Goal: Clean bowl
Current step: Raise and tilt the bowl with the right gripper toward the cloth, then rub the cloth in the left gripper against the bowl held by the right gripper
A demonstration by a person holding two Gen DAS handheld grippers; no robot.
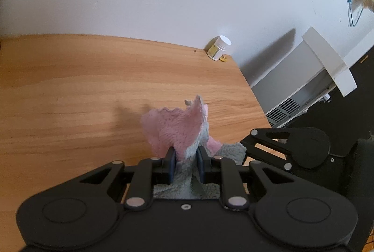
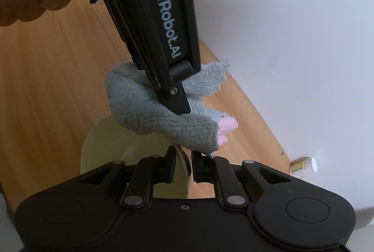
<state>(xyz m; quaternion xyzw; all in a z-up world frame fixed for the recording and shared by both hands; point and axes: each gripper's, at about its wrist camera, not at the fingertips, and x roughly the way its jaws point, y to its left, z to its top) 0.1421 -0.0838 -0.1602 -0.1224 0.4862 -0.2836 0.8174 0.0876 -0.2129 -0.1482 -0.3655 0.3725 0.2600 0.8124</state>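
Note:
My left gripper (image 1: 185, 159) is shut on a pink and grey cloth (image 1: 177, 130), which bunches up between its jaws. In the right wrist view the same cloth (image 2: 149, 111) hangs from the left gripper's body (image 2: 163, 18), just above a pale cream bowl (image 2: 112, 153). My right gripper (image 2: 183, 165) is shut on the bowl's rim, with one jaw inside and one outside. The bowl is held above the wooden table (image 2: 46, 88). The right gripper (image 1: 287, 146) also shows at the right of the left wrist view.
A white pill bottle (image 1: 219, 47) with a yellow label stands at the table's back edge by the white wall; it also shows in the right wrist view (image 2: 303, 166). A white and grey appliance (image 1: 303, 78) stands beyond the table's right edge.

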